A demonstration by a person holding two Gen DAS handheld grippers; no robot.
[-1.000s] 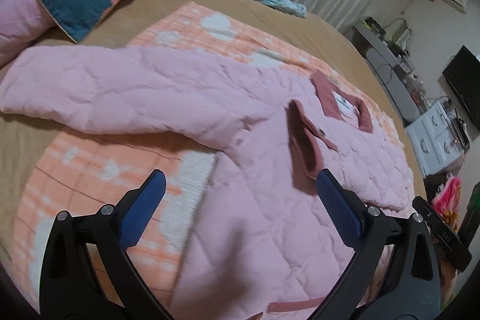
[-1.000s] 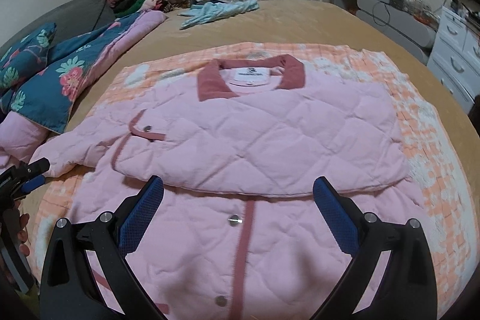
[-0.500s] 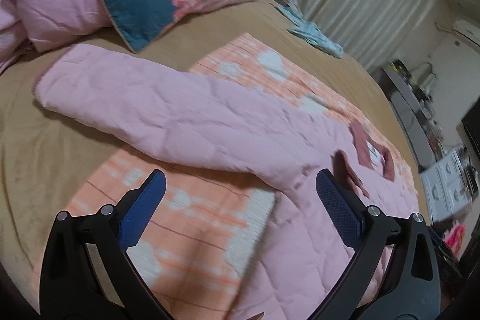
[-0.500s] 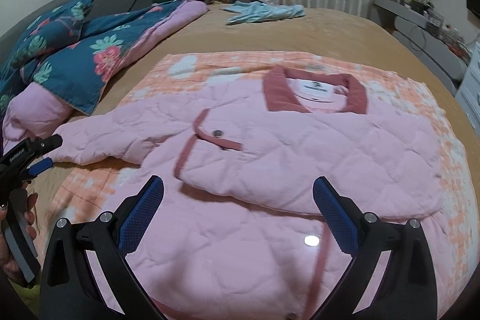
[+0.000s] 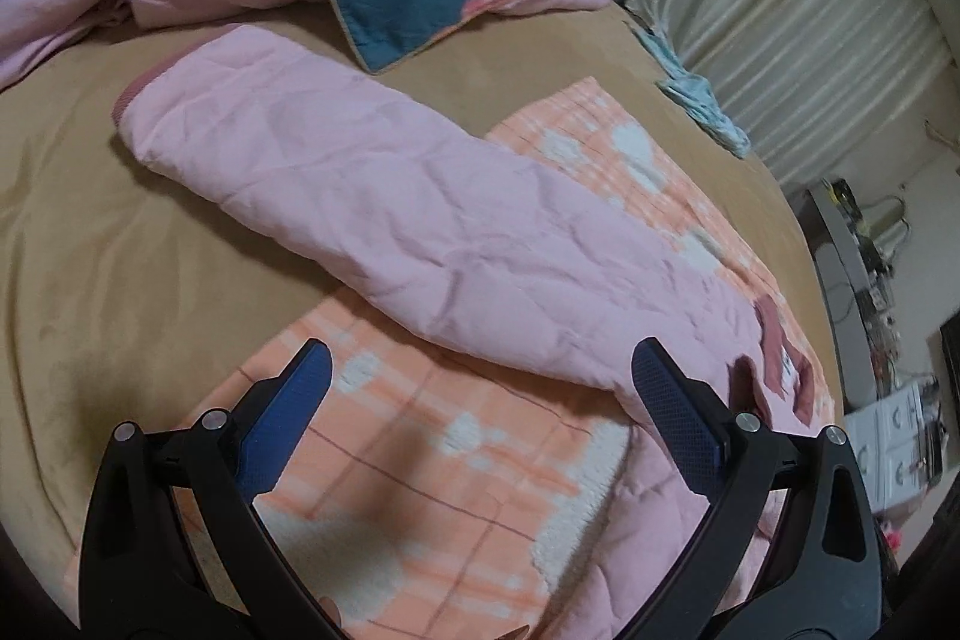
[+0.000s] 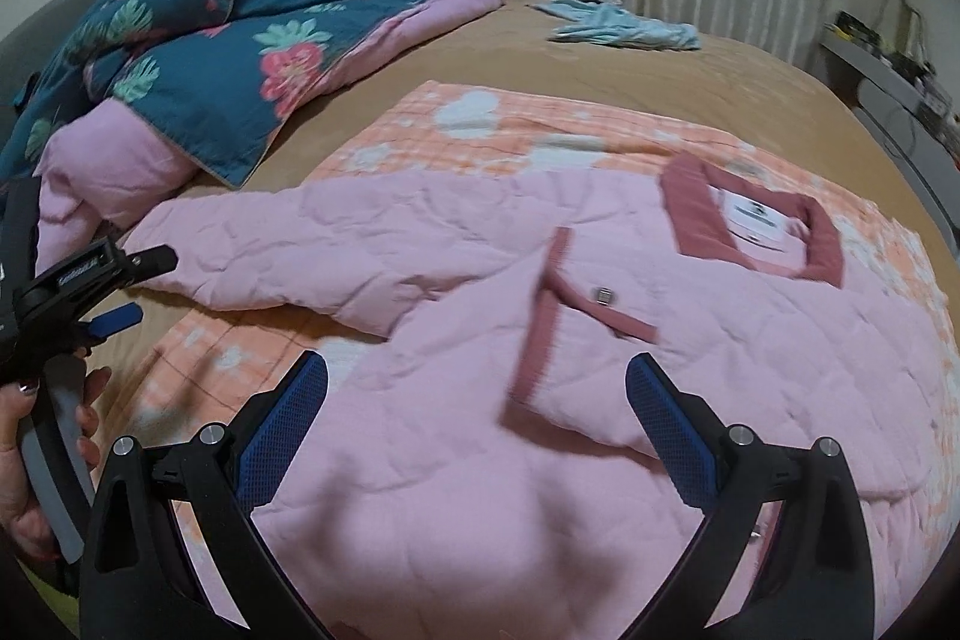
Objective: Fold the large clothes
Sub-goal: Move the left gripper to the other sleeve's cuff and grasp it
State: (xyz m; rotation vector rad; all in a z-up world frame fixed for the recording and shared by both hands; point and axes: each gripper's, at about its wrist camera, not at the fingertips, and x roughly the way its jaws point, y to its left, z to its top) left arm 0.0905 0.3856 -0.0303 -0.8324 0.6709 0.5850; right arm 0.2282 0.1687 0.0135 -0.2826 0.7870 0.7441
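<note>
Lying spread on an orange checked blanket over the tan bed, the pink quilted jacket has one sleeve stretched out toward a floral quilt. The left gripper hovers near that sleeve, jaws apart and empty. The right gripper hangs above the jacket's front, jaws likewise wide apart, holding nothing.

Both wrist views look down over the pink jacket, sharing its outstretched sleeve.
</note>
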